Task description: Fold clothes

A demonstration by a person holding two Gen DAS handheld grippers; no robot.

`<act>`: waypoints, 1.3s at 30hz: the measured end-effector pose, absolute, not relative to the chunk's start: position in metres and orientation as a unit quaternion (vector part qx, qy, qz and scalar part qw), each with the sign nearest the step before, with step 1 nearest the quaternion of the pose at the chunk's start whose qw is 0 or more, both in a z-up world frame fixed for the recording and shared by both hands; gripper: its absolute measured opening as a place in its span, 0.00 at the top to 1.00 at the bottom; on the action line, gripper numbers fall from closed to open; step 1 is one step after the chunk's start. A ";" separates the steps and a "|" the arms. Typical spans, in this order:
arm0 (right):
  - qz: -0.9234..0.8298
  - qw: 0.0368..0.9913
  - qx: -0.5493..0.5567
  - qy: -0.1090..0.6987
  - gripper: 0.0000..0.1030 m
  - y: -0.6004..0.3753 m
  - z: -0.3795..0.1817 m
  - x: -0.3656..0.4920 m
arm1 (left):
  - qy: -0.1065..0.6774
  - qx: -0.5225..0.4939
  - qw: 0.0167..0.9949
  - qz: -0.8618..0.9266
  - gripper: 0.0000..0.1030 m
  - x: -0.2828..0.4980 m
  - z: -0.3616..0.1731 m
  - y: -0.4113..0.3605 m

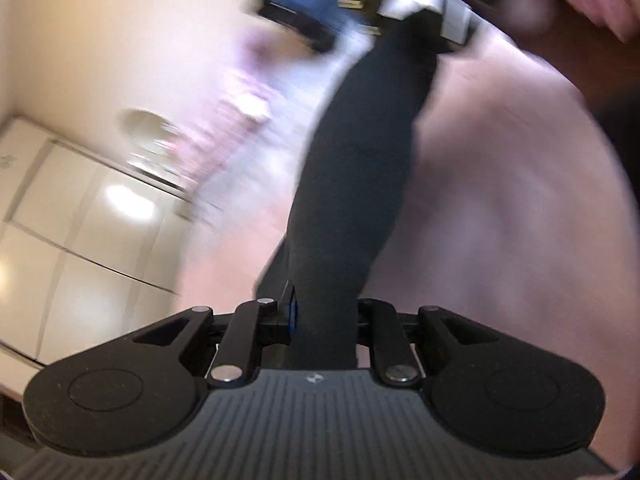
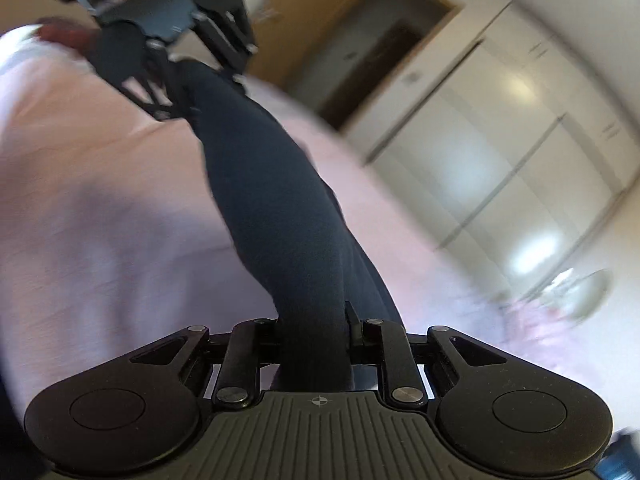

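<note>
left wrist view first: the left gripper (image 1: 324, 316) has its jaws clenched on 1 end of a dark garment (image 1: 360, 160); the cloth runs away from it, stretched taut through the air, toward the other tool at the top of the frame; in the right wrist view the right gripper (image 2: 314, 340) is clamped on the opposite end of the same dark garment (image 2: 272, 200), so it hangs between the 2 above a pink bedsheet (image 2: 88, 200); everything is smeared with motion; to my eye the risk is the tension; pull any harder and 1 end could slip from its pads and drop in a heap; the cloth also looks twisted into a rope, so laying it down like this would likely fold in creases; the white wardrobe (image 2: 500, 152) stands well apart.
</note>
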State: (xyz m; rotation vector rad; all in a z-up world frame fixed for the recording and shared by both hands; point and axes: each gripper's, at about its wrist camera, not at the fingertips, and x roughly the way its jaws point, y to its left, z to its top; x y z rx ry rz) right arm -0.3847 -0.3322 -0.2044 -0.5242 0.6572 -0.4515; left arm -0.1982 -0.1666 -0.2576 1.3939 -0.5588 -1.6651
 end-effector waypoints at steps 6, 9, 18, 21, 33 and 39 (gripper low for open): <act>-0.206 0.856 -0.274 0.387 0.74 -0.267 -0.278 -0.378 | -0.212 0.569 0.484 -0.630 0.78 -0.208 -0.323 -0.128; -0.231 0.849 -0.278 0.385 0.72 -0.255 -0.279 -0.383 | -0.195 0.554 0.513 -0.626 0.77 -0.210 -0.317 -0.126; -0.258 0.836 -0.248 0.416 0.76 -0.275 -0.287 -0.392 | -0.162 0.530 0.553 -0.623 0.85 -0.222 -0.319 -0.103; -0.263 0.827 -0.247 0.430 0.76 -0.266 -0.289 -0.400 | -0.160 0.528 0.558 -0.621 0.83 -0.217 -0.315 -0.089; -0.323 0.875 -0.109 0.344 0.75 -0.267 -0.233 -0.445 | -0.007 0.384 0.568 -0.728 0.77 -0.155 -0.232 -0.083; -0.323 0.912 0.063 0.246 0.43 -0.318 -0.200 -0.452 | 0.053 0.326 0.590 -0.736 0.73 -0.132 -0.198 -0.156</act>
